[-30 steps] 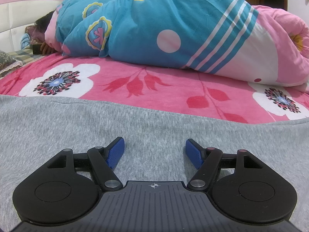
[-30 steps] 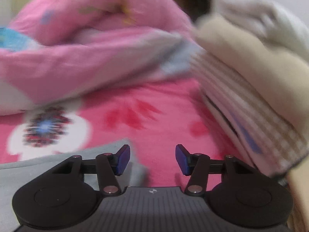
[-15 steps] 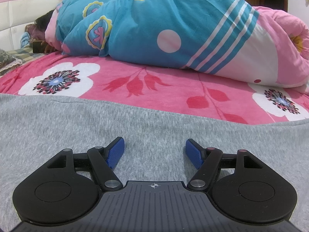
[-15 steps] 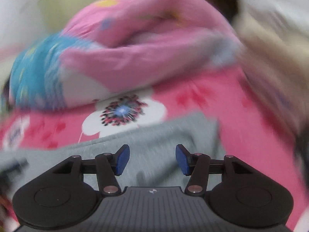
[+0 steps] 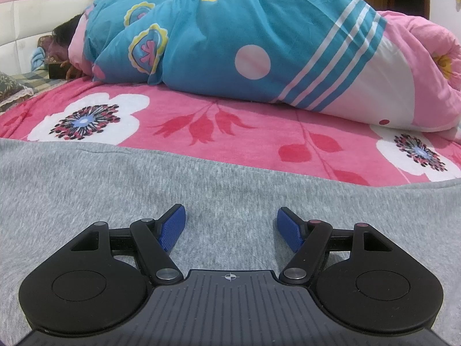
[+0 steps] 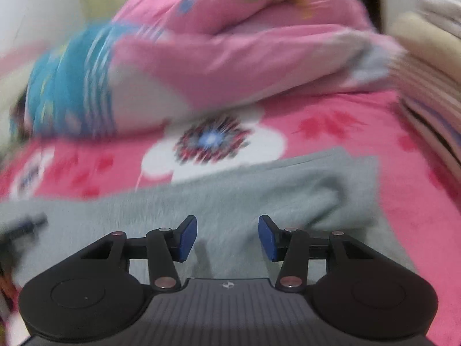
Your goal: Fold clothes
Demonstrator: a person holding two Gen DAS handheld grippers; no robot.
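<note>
A grey knit garment (image 5: 144,184) lies flat on the pink flowered bed sheet (image 5: 230,127). My left gripper (image 5: 230,225) is open and empty, low over the garment's middle. In the blurred right wrist view the same grey garment (image 6: 259,196) shows with a folded-over edge at its right end. My right gripper (image 6: 227,236) is open and empty just above it. The other gripper (image 6: 20,227) shows as a dark blur at the far left.
A rolled quilt (image 5: 259,43), blue and pink, lies across the bed behind the garment; it also shows in the right wrist view (image 6: 216,57). A white headboard (image 5: 26,28) stands at the far left. Striped and cream folded cloth (image 6: 426,86) is piled at the right.
My right gripper has swung left from the pile of cloth to over the grey garment's right end, still moving. My left gripper has stayed almost still. Both stay open.
</note>
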